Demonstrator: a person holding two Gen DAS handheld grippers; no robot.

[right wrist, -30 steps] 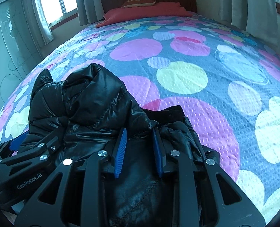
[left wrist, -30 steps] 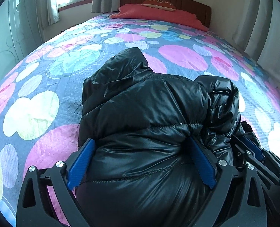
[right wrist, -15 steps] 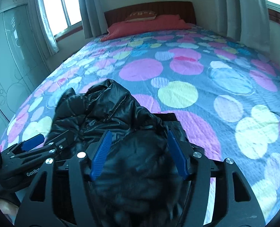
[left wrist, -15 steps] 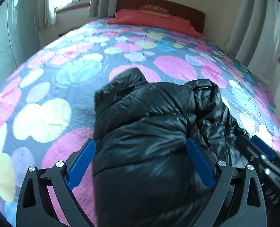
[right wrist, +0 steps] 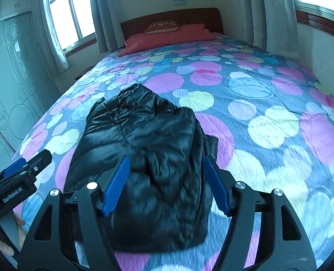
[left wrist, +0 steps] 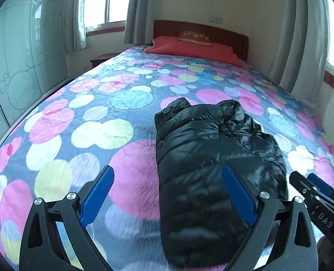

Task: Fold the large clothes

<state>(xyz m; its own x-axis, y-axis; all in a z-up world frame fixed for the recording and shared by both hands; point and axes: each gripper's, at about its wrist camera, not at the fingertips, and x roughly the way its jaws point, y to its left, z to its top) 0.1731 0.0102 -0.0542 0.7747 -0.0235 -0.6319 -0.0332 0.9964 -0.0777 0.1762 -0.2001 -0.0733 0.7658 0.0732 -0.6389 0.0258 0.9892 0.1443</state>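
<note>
Left wrist view is showing the bed (left wrist: 121, 103) filling the room, its spotted cover running back to a red pillow (left wrist: 189, 49) under the headboard. A black puffer jacket (left wrist: 212, 158) is lying folded into a thick bundle at the near end of the cover, toward its middle. From the right wrist view the same jacket (right wrist: 144, 146) is sitting as a rounded, glossy packet. The left gripper (left wrist: 167, 198) is hanging above it with its jaws spread wide and gripping nothing. The right gripper (right wrist: 167, 185) is opening its jaws, the jacket lying below and between them but not pinched. The shell is looking slick and the filling soft and springy, so the bundle is likely to puff open; a pinch on a quilted seam or folded edge should be holding better than one on the smooth bulge.
</note>
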